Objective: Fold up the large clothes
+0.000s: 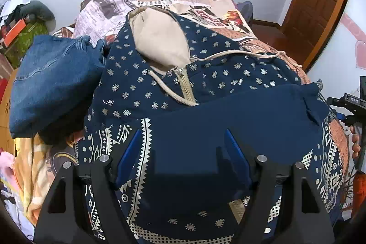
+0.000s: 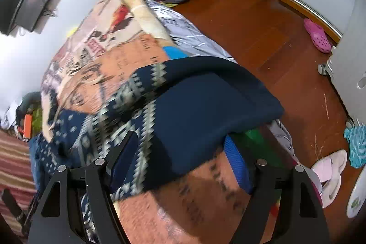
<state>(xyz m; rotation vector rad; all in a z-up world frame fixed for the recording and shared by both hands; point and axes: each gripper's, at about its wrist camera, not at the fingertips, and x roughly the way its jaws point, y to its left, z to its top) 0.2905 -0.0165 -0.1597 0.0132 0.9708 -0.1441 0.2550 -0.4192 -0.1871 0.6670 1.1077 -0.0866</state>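
Little can be read here — the bedspread (image 1: 205,4) carries newspaper-style print, and in the left wrist view one dark banner (image 1: 207,15) on it shows big letters, but they are too warped to spell out. The small device (image 1: 353,102) at the right edge of that view has pale letters that look like "BAS", though that reading is unsure. In the right wrist view the bedspread's print (image 2: 96,49) is blurred — no word can be made out.
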